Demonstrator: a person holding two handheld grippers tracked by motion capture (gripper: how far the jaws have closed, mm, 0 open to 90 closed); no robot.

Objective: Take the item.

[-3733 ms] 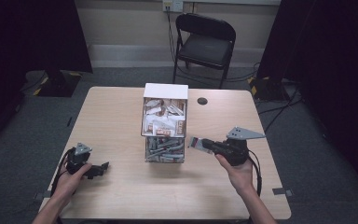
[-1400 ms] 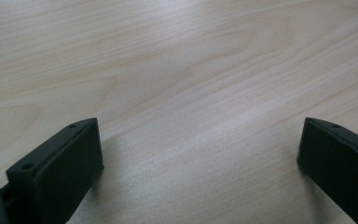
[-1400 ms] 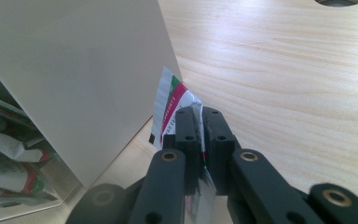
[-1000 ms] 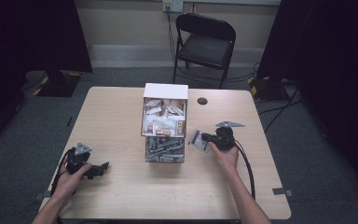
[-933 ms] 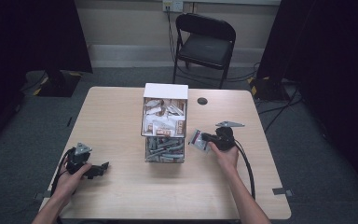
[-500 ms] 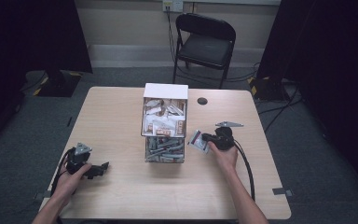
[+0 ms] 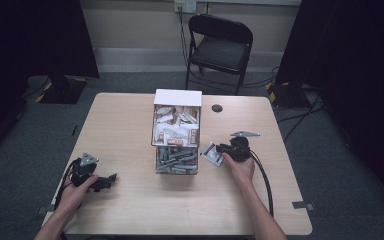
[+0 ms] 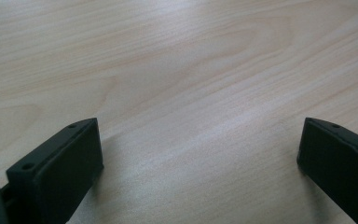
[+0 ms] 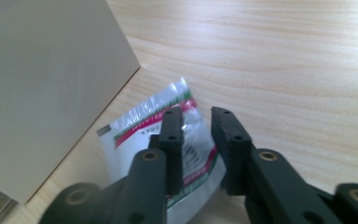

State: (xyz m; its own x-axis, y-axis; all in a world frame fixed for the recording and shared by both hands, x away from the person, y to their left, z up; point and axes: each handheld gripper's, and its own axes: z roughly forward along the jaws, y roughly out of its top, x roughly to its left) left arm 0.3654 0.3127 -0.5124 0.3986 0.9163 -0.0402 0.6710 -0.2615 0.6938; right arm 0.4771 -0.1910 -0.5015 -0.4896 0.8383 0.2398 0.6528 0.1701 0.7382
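A small clear packet (image 7: 210, 153) with red and green print lies flat on the wooden table (image 7: 130, 125), just right of the box. My right gripper (image 7: 221, 149) sits low over it. In the right gripper view the packet (image 9: 140, 126) shows under and between the two black jaws of that gripper (image 9: 198, 112), which stand a narrow gap apart. The box (image 7: 177, 97) has white and red packets in its far part and silvery items in its near part. Its pale wall (image 9: 51, 84) rises close on the left. My left gripper (image 7: 108, 179) rests on the table's near left, and the left gripper (image 8: 200, 123) is wide open over bare wood.
A black folding chair (image 7: 220, 45) stands behind the table. A small black disc (image 7: 216, 108) lies on the table behind the right gripper. The person's forearms come in from the near edge, and a black cable (image 7: 265, 180) trails from the right gripper.
Over the last seconds my right gripper moved left, closer to the box, with the packet at its tip. In the last second little moved. The left gripper stayed put.
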